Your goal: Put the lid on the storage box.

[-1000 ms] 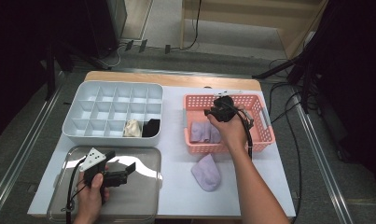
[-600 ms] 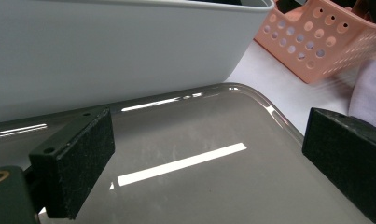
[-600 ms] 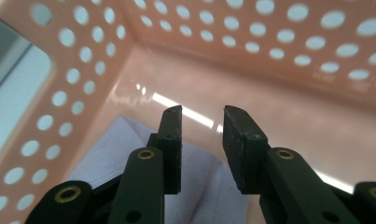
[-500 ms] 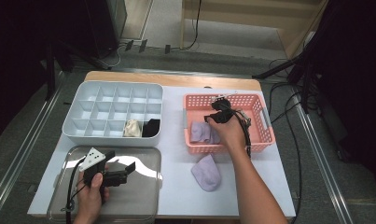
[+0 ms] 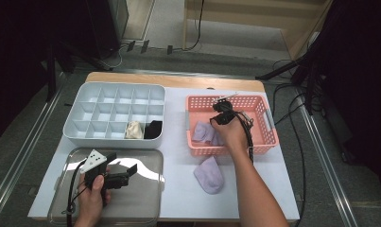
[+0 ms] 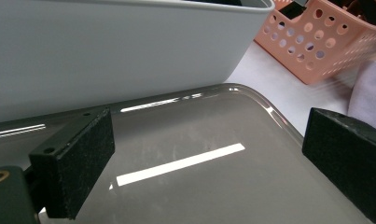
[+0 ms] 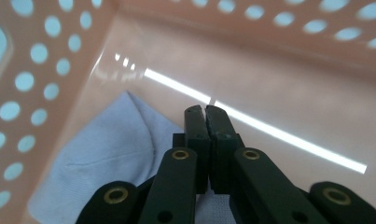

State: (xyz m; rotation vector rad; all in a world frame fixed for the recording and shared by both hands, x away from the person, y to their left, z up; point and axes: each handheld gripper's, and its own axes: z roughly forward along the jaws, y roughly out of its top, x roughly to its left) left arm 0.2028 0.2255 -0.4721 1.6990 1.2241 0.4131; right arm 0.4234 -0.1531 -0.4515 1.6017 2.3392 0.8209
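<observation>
A: White table (image 5: 178, 189) on a grey floor with cables around it. Grey compartment tray (image 5: 115, 94) sits far left, steel tray (image 5: 145, 198) near left, pink perforated basket (image 5: 261, 142) on the right.

B: Socks?

A: Lavender socks (image 5: 204, 132) lie in the left end of the basket, and one lavender sock (image 5: 209, 174) is loose on the table just near of it. A cream sock (image 5: 134, 130) and a black sock (image 5: 153, 129) each fill a near-row compartment, so I'd say this is sorting socks out of the basket.

B: Right gripper?

A: The right gripper (image 5: 222, 113) is down inside the basket, next to the pile. Its jaws have just been closing and now meet, as the right gripper view (image 7: 205, 114) shows. White fabric shows at their base, but I can't tell if it's pinched.

B: Left?

A: The left gripper (image 5: 122, 176) is parked low over the steel tray, out of the way. Jaws stand wide with nothing between the pads (image 6: 80, 158).
</observation>
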